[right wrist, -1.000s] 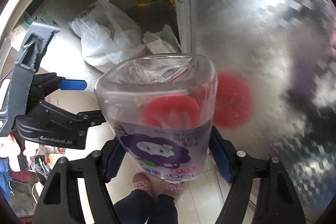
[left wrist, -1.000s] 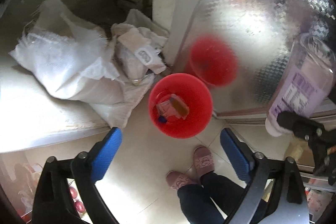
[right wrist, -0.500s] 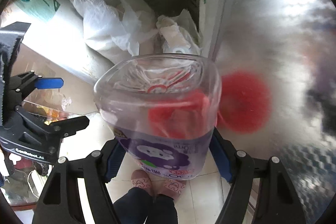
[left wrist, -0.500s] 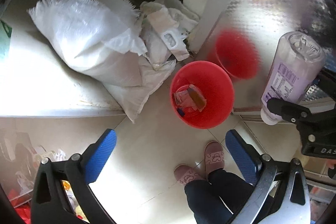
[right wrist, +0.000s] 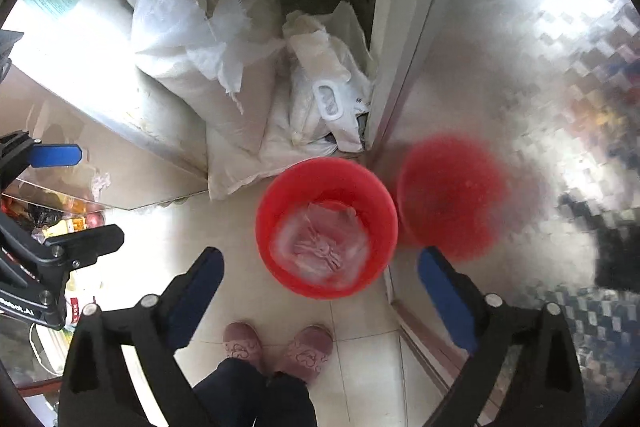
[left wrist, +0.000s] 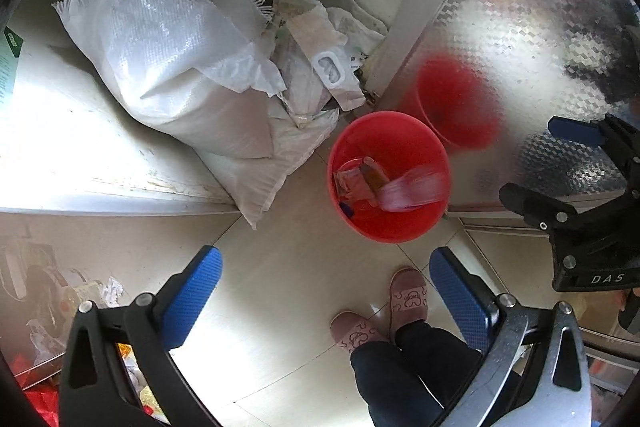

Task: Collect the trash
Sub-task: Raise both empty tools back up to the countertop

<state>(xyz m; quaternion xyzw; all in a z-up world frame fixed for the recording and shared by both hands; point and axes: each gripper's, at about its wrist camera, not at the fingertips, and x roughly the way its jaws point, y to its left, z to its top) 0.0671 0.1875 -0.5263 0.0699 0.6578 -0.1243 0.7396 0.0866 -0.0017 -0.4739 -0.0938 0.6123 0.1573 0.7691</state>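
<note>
A red bucket (left wrist: 400, 227) stands on the tiled floor below both grippers; it also shows in the right wrist view (right wrist: 280, 267). A clear plastic bottle with a purple label (left wrist: 412, 189) is blurred inside the bucket, seen end-on in the right wrist view (right wrist: 320, 247). Wrappers (left wrist: 356, 179) lie in the bucket beside it. My left gripper (left wrist: 324, 291) is open and empty above the floor. My right gripper (right wrist: 320, 279) is open and empty above the bucket, and shows at the right of the left wrist view (left wrist: 576, 163).
White woven sacks (left wrist: 172, 67) and plastic bags (right wrist: 320, 95) are piled behind the bucket against a white ledge (left wrist: 60, 147). A reflective patterned metal door (left wrist: 520, 27) stands to the right. The person's feet in pink slippers (right wrist: 276, 347) are in front of the bucket.
My right gripper opened and let go of the bottle, which dropped into the red bucket. Both grippers shifted slightly over the bucket.
</note>
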